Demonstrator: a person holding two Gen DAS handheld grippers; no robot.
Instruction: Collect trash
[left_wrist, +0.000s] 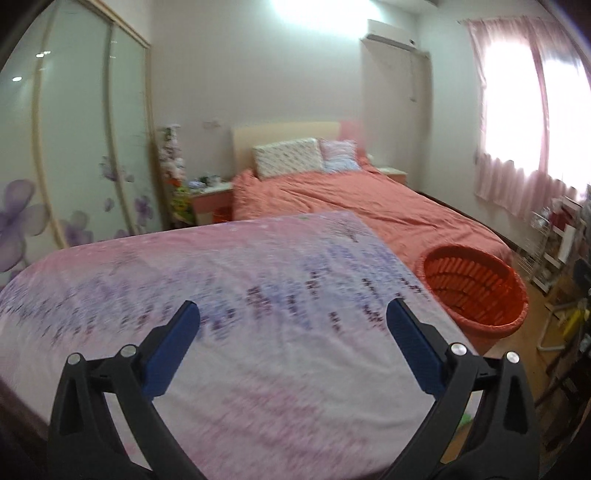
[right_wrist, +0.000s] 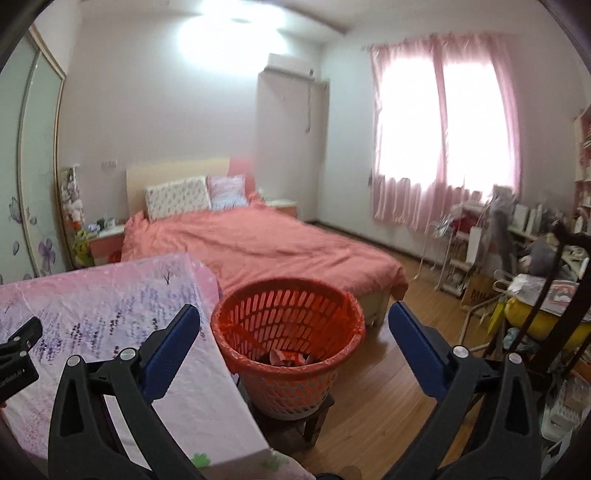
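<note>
Both tools hang spread wide with nothing between their blue pads: the left tool (left_wrist: 293, 314) over the pink flowered counter (left_wrist: 229, 280), the right tool (right_wrist: 294, 317) framing the orange basket (right_wrist: 288, 328) at centre. Only the right view looks down inside, showing crumpled trash (right_wrist: 286, 357) at the bottom; the left view catches the basket at right, its contents hidden.

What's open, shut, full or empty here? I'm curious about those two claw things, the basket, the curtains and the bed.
Left hand-held gripper: open, holding nothing.
Right hand-held gripper: open, holding nothing.
Orange basket: upright, bag-lined, some trash at the bottom.
Pink curtains: drawn shut.
Bed: made, two pillows at the headboard.
</note>
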